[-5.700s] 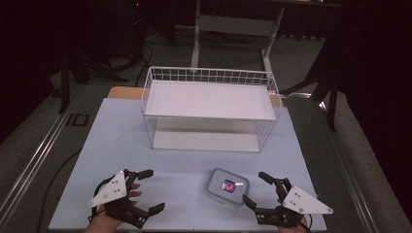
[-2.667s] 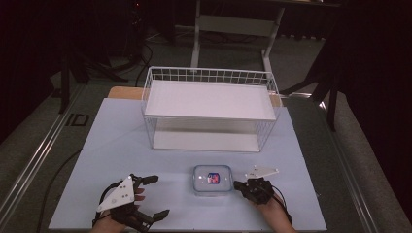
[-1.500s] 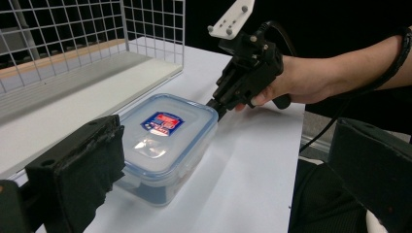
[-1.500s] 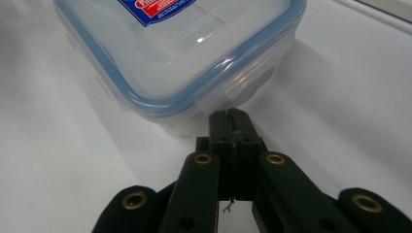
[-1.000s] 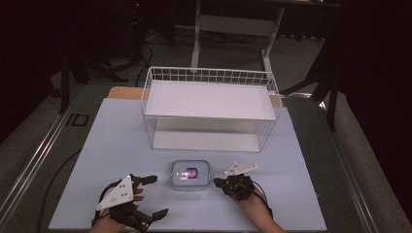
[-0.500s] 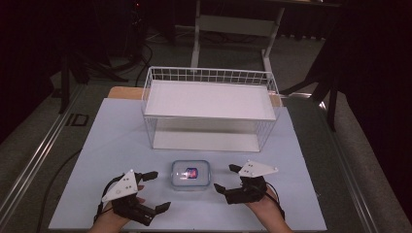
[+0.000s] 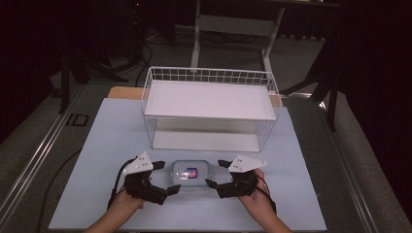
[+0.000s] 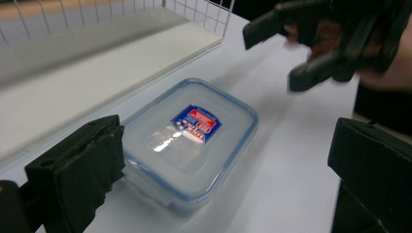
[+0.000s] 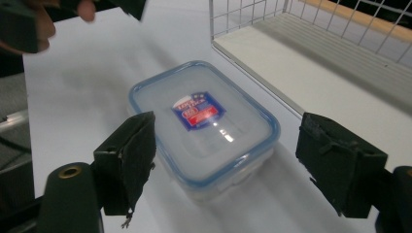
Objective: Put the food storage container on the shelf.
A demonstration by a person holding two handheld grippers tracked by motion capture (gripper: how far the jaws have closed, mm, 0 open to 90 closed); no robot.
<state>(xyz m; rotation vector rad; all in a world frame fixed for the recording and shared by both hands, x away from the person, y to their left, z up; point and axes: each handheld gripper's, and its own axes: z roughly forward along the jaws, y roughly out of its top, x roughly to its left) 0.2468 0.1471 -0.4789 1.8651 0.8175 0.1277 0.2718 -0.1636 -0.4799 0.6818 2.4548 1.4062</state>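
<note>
Two hand-held grippers flank one container.
Left hand-held gripper (image 7: 166, 180) and right hand-held gripper (image 7: 217, 173) stand wide open beside the lidded container (image 7: 190, 174) on the bench (image 7: 111, 141).

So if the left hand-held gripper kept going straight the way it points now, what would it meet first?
Most likely the lidded plastic container: it lies right ahead between the open jaws of the left hand-held gripper. Beyond it is the right hand-held gripper.

A pale table (image 7: 97, 145) carries two things. A white wire basket (image 7: 210, 111) stands on its far middle part. A clear box (image 7: 190, 174) with a blue-rimmed lid lies flat just near of it, apart.
</note>
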